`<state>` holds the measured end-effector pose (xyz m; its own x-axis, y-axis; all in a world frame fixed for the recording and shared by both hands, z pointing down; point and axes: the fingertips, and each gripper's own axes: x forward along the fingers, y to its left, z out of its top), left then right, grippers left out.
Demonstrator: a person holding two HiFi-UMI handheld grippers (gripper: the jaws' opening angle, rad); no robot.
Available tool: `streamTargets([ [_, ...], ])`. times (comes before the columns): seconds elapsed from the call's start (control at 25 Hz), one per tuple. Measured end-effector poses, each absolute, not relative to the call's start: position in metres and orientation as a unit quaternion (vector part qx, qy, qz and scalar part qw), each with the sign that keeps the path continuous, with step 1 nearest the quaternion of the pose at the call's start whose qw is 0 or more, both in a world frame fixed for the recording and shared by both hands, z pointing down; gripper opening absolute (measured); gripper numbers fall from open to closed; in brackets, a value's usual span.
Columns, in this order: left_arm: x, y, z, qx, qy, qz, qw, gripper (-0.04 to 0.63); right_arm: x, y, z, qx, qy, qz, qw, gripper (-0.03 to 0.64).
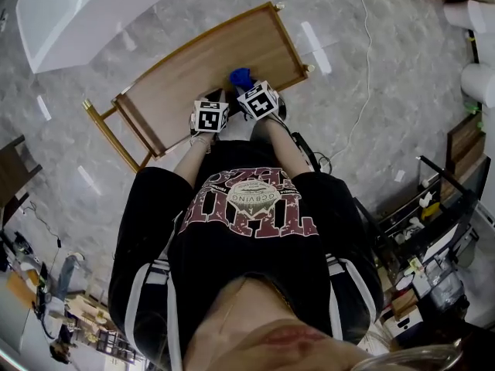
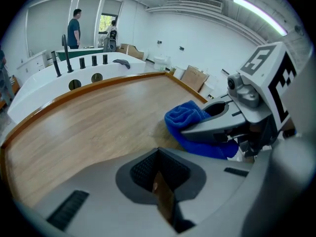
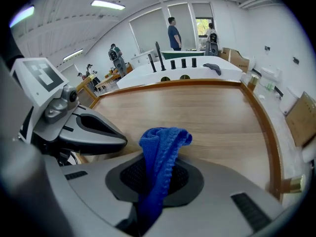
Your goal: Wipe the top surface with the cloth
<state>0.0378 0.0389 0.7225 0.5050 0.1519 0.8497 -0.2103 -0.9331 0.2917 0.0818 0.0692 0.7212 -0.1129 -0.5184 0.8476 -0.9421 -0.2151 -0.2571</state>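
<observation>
A black short-sleeved T-shirt (image 1: 255, 253) with a dark red and white print across the chest is worn, filling the centre of the head view; white stripes are seen at its lower left and lower right (on black fabric). The left gripper (image 2: 158, 157) and right gripper (image 3: 159, 168) are moulded in matt grey with dark textured pads (image 2: 143, 169), each topped by a white cube (image 1: 209, 117) printed with black squares.

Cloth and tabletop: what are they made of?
The cloth looks like soft, fuzzy fabric, maybe microfibre: it folds limply and shows knitted loops along its edge. The tabletop looks like wood or wood-look laminate, smooth and slightly shiny: pale grain streaks run across it, and it has a darker brown rim.
</observation>
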Motion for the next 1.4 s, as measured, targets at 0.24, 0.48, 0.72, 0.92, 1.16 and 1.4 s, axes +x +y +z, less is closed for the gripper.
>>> streamTargets([
  [0.24,0.054,0.060,0.720,0.851,0.002,0.495,0.175,0.044,0.103,0.088,0.717,0.638,-0.567,0.465,0.237,0.057],
  [0.48,0.074,0.074,0.721,0.856,0.026,0.488,0.170,0.044,0.122,0.100,0.722,0.651,-0.548,0.472,0.227,0.057],
  [0.72,0.086,0.086,0.719,0.856,0.039,0.486,0.171,0.044,0.134,0.107,0.720,0.653,-0.543,0.477,0.225,0.057],
  [0.92,0.087,0.087,0.723,0.855,0.038,0.488,0.171,0.044,0.140,0.111,0.721,0.659,-0.539,0.473,0.226,0.057],
  [1.16,0.091,0.089,0.721,0.854,0.036,0.489,0.175,0.044,0.159,0.121,0.723,0.674,-0.527,0.468,0.224,0.057],
  [1.4,0.095,0.091,0.720,0.856,0.032,0.485,0.177,0.044,0.179,0.135,0.724,0.690,-0.511,0.463,0.222,0.057],
])
